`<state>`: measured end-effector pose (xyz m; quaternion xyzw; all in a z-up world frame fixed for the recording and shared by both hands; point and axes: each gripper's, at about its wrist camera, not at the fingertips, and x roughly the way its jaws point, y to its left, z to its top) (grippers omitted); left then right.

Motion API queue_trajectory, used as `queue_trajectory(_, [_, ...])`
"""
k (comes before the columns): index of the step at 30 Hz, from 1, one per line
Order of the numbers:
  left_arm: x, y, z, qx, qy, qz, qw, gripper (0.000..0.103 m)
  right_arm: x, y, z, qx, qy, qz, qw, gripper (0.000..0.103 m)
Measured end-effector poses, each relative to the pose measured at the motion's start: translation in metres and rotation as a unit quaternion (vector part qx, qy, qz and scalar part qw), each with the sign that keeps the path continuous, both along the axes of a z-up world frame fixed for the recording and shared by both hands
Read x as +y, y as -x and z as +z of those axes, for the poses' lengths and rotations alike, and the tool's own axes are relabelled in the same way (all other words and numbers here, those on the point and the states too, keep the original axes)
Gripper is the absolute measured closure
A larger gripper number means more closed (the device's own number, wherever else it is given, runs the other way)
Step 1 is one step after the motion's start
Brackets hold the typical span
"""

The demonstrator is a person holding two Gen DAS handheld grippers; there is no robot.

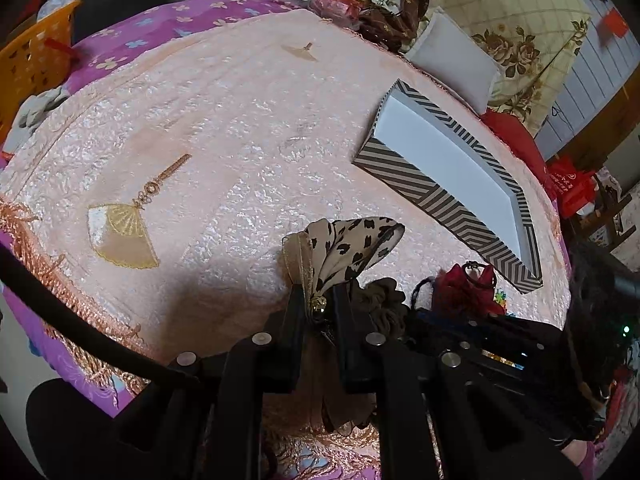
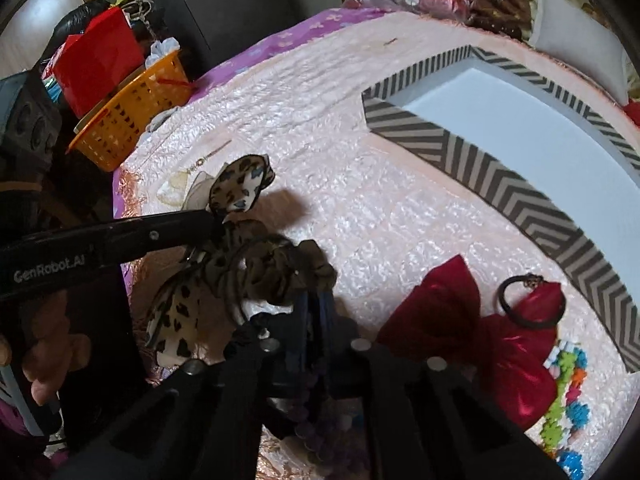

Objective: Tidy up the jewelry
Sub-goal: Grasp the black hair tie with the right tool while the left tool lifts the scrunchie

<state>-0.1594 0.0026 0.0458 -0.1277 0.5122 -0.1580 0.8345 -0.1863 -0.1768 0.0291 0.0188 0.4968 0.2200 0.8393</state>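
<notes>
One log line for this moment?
left claw: shut on leopard bow | right claw: shut on brown scrunchie | striped box: empty

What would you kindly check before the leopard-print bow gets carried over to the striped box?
1. Left gripper shut on the leopard-print bow: ok.
2. Bow free of the brown scrunchie: not ok, they look tangled.
3. Right gripper grip: cannot tell, it seems to pinch the scrunchie.
4. Striped box open and unobstructed inside: ok.
5. Path to the box clear of the red bow: ok, it lies to the side.
</notes>
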Motion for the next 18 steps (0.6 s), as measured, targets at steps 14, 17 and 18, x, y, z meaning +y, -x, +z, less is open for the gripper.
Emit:
queue_trajectory(14, [0.003,-0.016,0.042,-0.029,0.035,-0.03,0.9985,0.103,-0.039,0.001,0.038,-0.044,-0.02,-0.052,0.997,0.099])
queue_trajectory(17, [-0.002,-0.019,0.05,-0.04,0.026,-0.034,0.9983,0.103,-0.043,-0.002,0.042,-0.049,-0.018,-0.058,0.997,0.099])
queue_trajectory(18, [-0.004,-0.02,0.054,-0.043,0.026,-0.037,0.9981,0.103,-0.045,-0.003,0.043,-0.049,-0.017,-0.062,0.997,0.099])
